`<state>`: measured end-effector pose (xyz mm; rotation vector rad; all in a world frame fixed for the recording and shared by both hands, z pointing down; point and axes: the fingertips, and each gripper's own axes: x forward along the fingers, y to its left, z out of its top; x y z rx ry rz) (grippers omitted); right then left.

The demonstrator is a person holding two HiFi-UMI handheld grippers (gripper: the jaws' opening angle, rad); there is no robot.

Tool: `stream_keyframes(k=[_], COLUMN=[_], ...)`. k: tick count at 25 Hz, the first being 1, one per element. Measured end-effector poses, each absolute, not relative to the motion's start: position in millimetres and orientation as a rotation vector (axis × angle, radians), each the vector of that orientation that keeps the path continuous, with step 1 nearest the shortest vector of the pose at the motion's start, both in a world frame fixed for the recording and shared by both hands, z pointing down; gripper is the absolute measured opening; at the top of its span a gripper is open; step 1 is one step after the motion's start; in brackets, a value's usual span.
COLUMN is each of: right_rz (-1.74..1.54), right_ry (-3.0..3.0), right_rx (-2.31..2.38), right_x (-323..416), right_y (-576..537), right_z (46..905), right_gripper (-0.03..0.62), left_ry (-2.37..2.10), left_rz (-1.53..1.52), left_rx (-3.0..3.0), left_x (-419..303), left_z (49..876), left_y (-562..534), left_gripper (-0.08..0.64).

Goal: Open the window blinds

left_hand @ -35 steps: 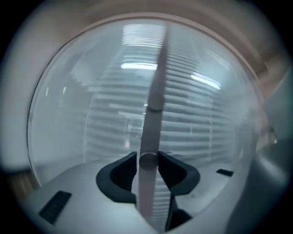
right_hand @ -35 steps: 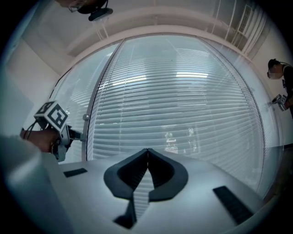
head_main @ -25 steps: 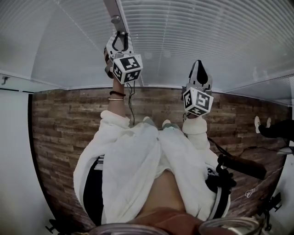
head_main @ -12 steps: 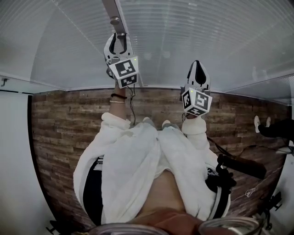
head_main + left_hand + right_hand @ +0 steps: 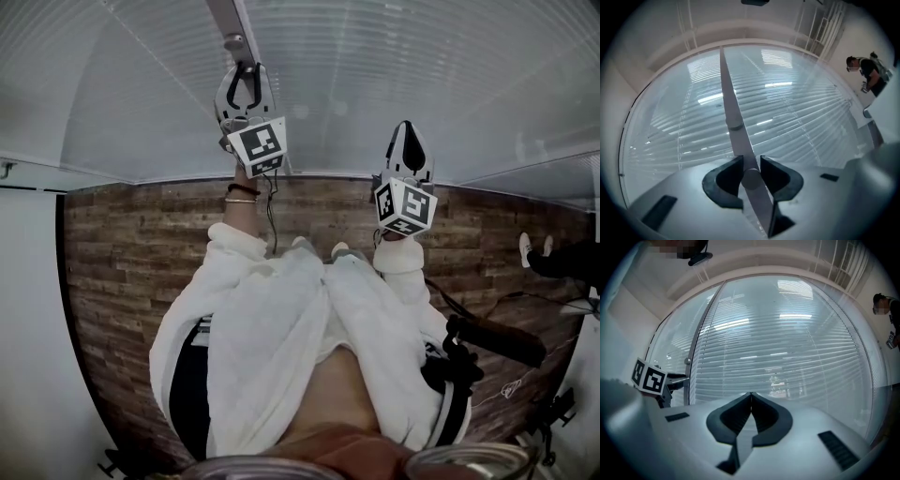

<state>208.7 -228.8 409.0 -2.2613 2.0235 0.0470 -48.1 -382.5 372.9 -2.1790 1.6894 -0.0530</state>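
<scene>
**Window blinds** (image 5: 422, 84), slats closed, fill the view ahead above a wooden floor (image 5: 122, 253), with open room on either side of the hanging tilt wand (image 5: 733, 122). The left gripper (image 5: 751, 161), its jaws just narrowing, clasps the tilt wand. The right gripper (image 5: 751, 394), jaws together and empty, hovers beside it.

White puffy sleeves (image 5: 232, 248). Two thin bracelets (image 5: 240, 193). White left gripper (image 5: 246, 73), right gripper (image 5: 408, 129), black jaws, marker cubes (image 5: 258, 146), dark cable (image 5: 271, 216).

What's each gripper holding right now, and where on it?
Left gripper, jaws just closing further, grips the blinds' tilt wand at its lower end. Right gripper shut, empty.
</scene>
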Motion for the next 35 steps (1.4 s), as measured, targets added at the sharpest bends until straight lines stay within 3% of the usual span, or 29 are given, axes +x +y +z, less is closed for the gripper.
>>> stream_keyframes(k=[9, 11, 13, 15, 19, 21, 23, 25, 26, 27, 31, 35], right_rz=[0.038, 0.035, 0.03, 0.027, 0.04, 0.042, 0.037, 0.038, 0.04, 0.041, 0.04, 0.046], right_ry=[2.008, 2.016, 2.028, 2.033, 2.053, 2.063, 2.058, 2.051, 2.05, 2.05, 2.038, 2.03], right_rx=[-2.263, -2.257, -2.249, -2.24, -2.216, -2.209, -2.21, -2.212, -2.213, -2.215, -2.223, -2.232], right_x=[213, 211, 206, 203, 194, 190, 193, 195, 195, 195, 198, 202], right_y=[-230, -230, -230, -231, -232, -231, -231, -232, -232, -232, -233, -232], right_z=[411, 411, 411, 410, 406, 407, 408, 407, 407, 406, 407, 408], right_gripper=[0.011, 0.011, 0.011, 0.011, 0.011, 0.011, 0.011, 0.011, 0.011, 0.011, 0.011, 0.011], left_ry=[1.95, 1.939, 1.858, 1.768, 1.687, 1.624, 1.607, 1.632, 1.639, 1.643, 1.697, 1.951], left_rz=[0.311, 0.18, -0.056, -0.183, -0.267, -0.31, -0.333, -0.378, -0.4, -0.421, -0.431, 0.048], left_rx=[-2.677, -2.551, -2.299, -2.15, -2.119, -2.261, -2.367, -2.317, -2.274, -2.238, -2.209, -2.585], left_x=[-59, -66, -68, -64, -57, -51, -47, -49, -50, -51, -50, -56], left_z=[364, 360, 358, 358, 360, 373, 389, 392, 390, 388, 388, 387], left_y=[-382, -380, -372, -365, -361, -356, -360, -371, -375, -376, -377, -379], left_gripper=[0.095, 0.035, 0.035, 0.117, 0.126, 0.218, 0.247, 0.244, 0.214, 0.138, 0.124, 0.123])
